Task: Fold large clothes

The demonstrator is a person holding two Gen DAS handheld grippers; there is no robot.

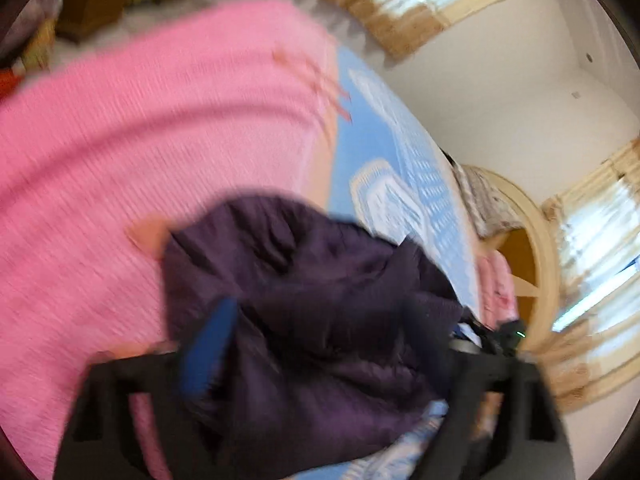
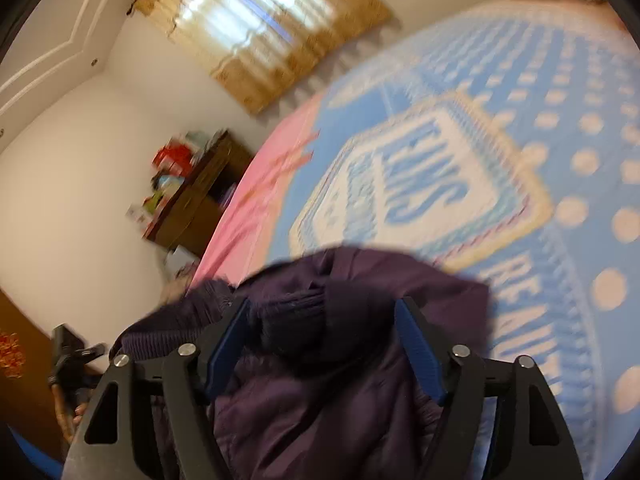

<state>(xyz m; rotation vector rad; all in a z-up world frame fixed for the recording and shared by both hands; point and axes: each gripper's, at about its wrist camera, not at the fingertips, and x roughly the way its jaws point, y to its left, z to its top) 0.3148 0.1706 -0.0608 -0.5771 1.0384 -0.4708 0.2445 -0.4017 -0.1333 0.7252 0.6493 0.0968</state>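
A dark purple padded jacket (image 1: 304, 264) lies bunched on a bed, partly on a pink blanket (image 1: 140, 140) and partly on a blue printed cover (image 1: 400, 168). My left gripper (image 1: 320, 344) stands wide open, with jacket cloth heaped between its blue-padded fingers (image 1: 208, 344). In the right wrist view the jacket (image 2: 360, 276) shows its ribbed collar. My right gripper (image 2: 324, 344) is open around that collar, and its pads (image 2: 420, 352) stand apart from the cloth. Both views are blurred.
The blue cover (image 2: 520, 140) fills the right of the bed, the pink blanket (image 2: 256, 184) its left. A dark wooden cabinet (image 2: 200, 188) with clutter stands by the wall. Curtained windows (image 2: 272, 28) are behind. A cream headboard (image 1: 532, 240) sits at the bed's end.
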